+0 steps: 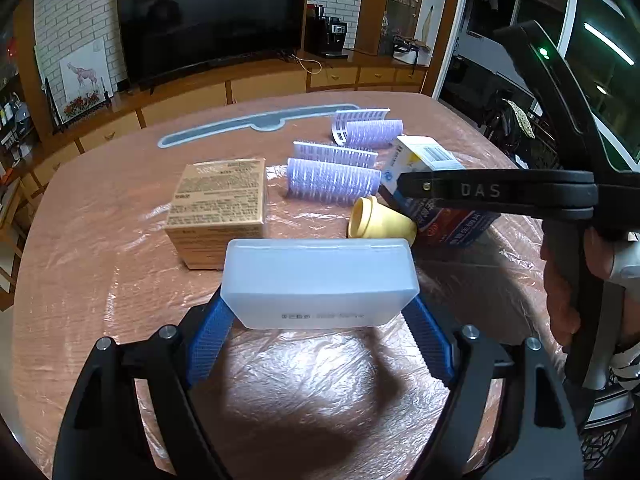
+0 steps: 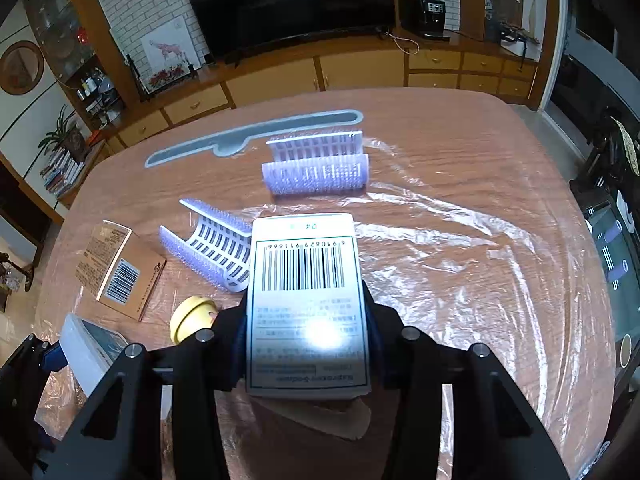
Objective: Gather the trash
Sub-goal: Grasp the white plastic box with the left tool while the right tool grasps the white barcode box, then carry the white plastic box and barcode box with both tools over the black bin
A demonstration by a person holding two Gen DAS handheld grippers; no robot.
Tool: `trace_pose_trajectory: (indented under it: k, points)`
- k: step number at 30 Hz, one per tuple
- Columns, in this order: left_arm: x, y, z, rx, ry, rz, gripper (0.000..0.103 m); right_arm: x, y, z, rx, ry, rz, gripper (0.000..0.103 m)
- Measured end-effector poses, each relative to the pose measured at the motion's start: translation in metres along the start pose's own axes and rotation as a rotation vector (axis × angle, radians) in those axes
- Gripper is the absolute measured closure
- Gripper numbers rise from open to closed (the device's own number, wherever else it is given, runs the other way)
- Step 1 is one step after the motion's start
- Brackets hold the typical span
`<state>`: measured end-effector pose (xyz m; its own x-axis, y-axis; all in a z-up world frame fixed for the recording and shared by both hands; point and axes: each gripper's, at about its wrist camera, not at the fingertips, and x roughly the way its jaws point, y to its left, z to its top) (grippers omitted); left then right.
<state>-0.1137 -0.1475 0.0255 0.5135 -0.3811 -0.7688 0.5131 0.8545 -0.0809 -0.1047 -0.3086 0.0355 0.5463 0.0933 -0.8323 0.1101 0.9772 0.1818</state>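
My left gripper [image 1: 318, 312] is shut on a frosted white plastic box [image 1: 320, 280], its blue pads on the box's two ends, just above the table. The box also shows at the lower left of the right wrist view [image 2: 86, 344]. My right gripper [image 2: 306, 332] is shut on a white medicine carton [image 2: 306, 300] with a barcode, held above the table. In the left wrist view the carton [image 1: 424, 160] is at the right, with the right gripper's black finger [image 1: 492, 192] across it.
On the plastic-covered wooden table [image 2: 460, 240] lie a brown cardboard box [image 1: 220, 204], a yellow cup on its side [image 1: 380, 220], purple hair rollers [image 1: 332, 180] and a long grey tray [image 1: 256, 122]. A TV and cabinets stand behind.
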Motion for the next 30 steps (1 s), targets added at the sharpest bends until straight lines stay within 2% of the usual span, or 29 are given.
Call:
trace_pose_trajectory:
  k: [11, 30]
  points:
    - [-0.008, 0.012, 0.000, -0.015, -0.003, -0.006, 0.020, -0.034, -0.005, -0.017, 0.005, -0.037, 0.020, 0.057]
    - [-0.043, 0.005, -0.026, -0.017, -0.009, 0.021, 0.020, -0.086, 0.019, -0.071, -0.110, -0.035, 0.098, 0.057]
